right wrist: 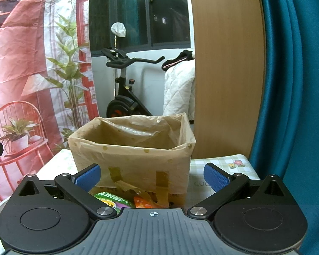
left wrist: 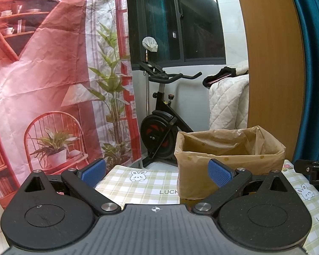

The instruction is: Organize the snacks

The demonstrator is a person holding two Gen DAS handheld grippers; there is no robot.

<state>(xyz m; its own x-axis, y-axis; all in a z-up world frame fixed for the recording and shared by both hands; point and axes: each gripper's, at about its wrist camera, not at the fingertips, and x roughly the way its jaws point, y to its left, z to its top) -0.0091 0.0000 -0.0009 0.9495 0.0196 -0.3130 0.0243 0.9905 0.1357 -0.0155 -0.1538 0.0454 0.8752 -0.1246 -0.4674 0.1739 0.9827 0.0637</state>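
A brown box lined with a tan plastic bag (left wrist: 227, 157) stands open on a checked tablecloth; it also shows in the right wrist view (right wrist: 134, 153). A green snack packet (right wrist: 108, 200) and an orange snack packet (right wrist: 141, 203) lie just in front of the box, partly hidden by the right gripper's body. My left gripper (left wrist: 157, 173) is open and empty, left of the box. My right gripper (right wrist: 152, 177) is open and empty, above the snacks, facing the box front.
The checked tablecloth with rabbit prints (left wrist: 138, 182) covers the table. A printed red backdrop (left wrist: 42, 85) hangs at the left. An exercise bike (left wrist: 161, 114), a wooden panel (right wrist: 225, 63) and a teal curtain (right wrist: 297, 85) stand behind the table.
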